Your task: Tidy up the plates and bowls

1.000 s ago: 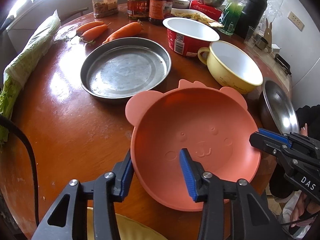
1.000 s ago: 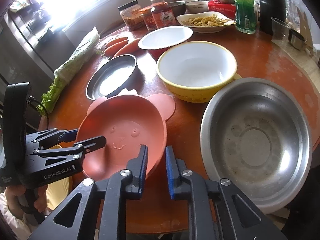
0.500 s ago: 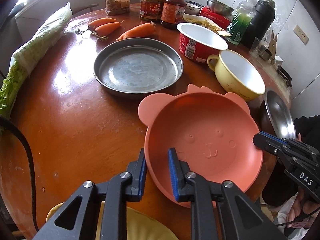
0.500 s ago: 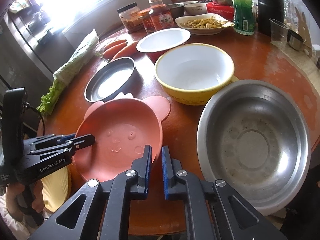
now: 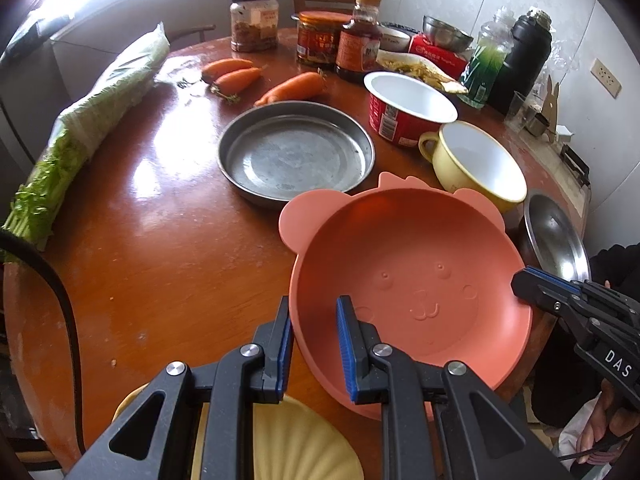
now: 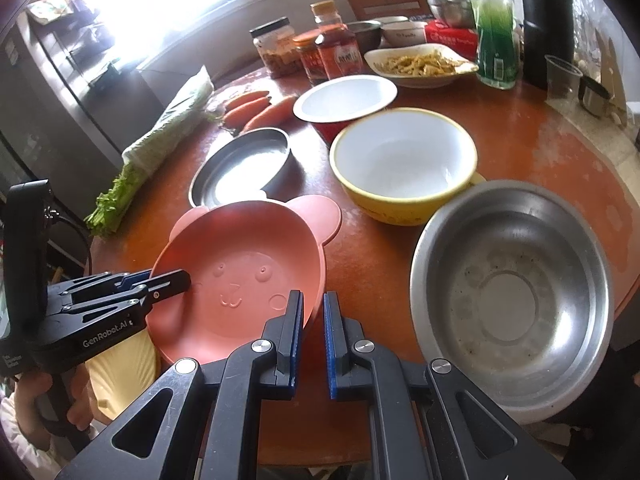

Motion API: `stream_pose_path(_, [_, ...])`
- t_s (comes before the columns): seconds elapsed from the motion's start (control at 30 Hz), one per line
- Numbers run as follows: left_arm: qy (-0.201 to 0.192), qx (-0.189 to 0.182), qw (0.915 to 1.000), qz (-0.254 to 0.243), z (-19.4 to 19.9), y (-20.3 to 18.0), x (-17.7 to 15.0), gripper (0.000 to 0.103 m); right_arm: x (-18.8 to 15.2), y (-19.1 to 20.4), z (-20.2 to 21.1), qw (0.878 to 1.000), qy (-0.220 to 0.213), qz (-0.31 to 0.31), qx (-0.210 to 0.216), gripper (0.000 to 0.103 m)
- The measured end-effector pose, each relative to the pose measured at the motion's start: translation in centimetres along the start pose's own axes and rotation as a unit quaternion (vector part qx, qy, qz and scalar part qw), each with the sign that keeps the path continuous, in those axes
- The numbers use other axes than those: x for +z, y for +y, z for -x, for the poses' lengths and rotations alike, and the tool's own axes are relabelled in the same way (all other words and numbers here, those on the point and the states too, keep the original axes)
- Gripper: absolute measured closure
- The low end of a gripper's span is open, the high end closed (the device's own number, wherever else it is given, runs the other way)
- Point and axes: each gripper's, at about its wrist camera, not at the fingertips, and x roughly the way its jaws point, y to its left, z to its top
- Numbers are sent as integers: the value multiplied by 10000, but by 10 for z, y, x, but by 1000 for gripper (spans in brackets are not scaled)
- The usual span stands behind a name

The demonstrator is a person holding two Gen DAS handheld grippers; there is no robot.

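Evidently, the pink bear-eared bowl (image 5: 408,280) is gripped on two sides: the left gripper (image 5: 314,344) has its jaws clamped on the near rim, the right gripper (image 6: 313,328) pinches the opposite rim. Ahead of the jaws sit a steel plate (image 5: 296,150), a yellow bowl (image 6: 404,164) and a steel basin (image 6: 512,292) on the worktop (image 5: 160,220).

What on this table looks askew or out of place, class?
The pink bear bowl sits tilted, jutting past the table edge, pinched at its rim by both the left tongs and right tongs. Nothing looks spilled or broken.
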Motion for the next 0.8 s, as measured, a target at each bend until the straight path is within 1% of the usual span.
stream_pose_path(0.3, [-287,154,9993,163,35,2,-9,82,-2,14,16,9997,-131,170,119,93])
stream_pose_path(0.4, [-335,309,9988,182,48,3,-15,82,-4,24,23,9993,-170,279,200,93])
stream_pose_path(0.57, [-403,463,9976,323,68,12,-32,82,-8,42,31,9980,-225,484,330,93])
stream_pose_path(0.8, [-460,748,9937,693,93,37,-63,82,-16,73,32,9949,-151,781,613,93])
